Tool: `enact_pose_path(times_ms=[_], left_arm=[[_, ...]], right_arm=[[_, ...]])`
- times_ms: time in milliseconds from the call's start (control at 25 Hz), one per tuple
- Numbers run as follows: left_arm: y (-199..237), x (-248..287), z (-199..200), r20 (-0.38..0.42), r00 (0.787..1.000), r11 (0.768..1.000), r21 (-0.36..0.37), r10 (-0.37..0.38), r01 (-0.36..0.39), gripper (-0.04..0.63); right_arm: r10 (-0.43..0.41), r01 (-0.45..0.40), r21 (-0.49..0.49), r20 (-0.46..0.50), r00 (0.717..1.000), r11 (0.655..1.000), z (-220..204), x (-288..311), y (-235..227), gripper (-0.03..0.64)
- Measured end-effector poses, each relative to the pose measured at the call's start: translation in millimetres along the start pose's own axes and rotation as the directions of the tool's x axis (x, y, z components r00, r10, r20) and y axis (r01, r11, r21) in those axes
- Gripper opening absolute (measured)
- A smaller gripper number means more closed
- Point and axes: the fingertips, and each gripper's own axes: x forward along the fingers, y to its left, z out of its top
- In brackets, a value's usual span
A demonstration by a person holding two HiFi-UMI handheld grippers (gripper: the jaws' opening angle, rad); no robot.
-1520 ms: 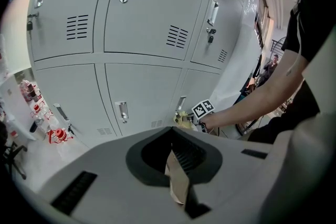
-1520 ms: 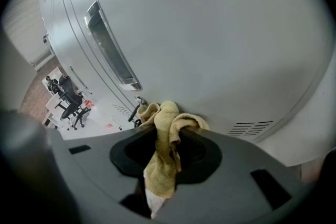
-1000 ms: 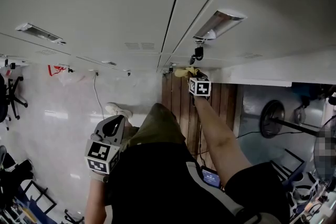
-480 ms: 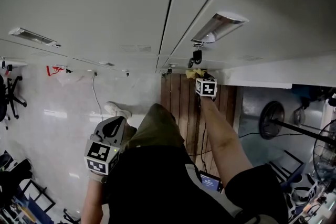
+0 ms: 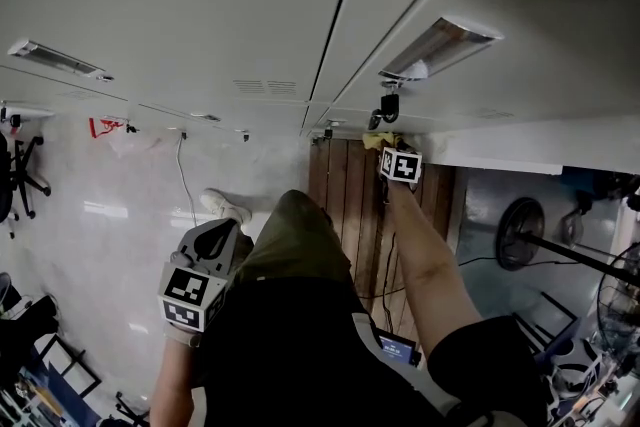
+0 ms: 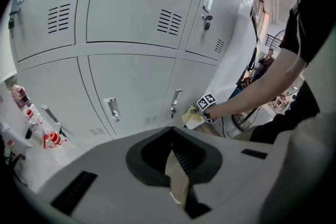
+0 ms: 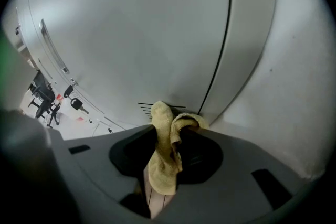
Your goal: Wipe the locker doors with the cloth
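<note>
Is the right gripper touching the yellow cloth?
Touching. The right gripper view shows the right gripper shut on the yellow cloth.

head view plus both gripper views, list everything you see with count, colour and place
locker doors: several, pale grey, across the wall ahead
key: one seen clearly, black-headed, hanging on a door
cloth: one, yellow, at a lower door
wood flooring: one strip, brown, below the lockers
weight plate: one, dark, at the right of the head view
office chair: one, black, far left
shoe: one, white, on the pale floor
left gripper: one, grey, shut and empty, held low at the person's side
right gripper: one, grey, shut on the cloth, reaching to the lockers
</note>
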Motion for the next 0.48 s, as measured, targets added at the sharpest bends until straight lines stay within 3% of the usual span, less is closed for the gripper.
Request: enact_pose_path(times_ms=[480], left_arm=[[8, -10, -15, 0.010, 0.998, 0.998, -0.037, 0.055, -0.055, 0.008]], right_arm=[[0.080, -0.080, 0.012, 0.005, 0.997, 0.997, -5, 23, 43, 0.118]])
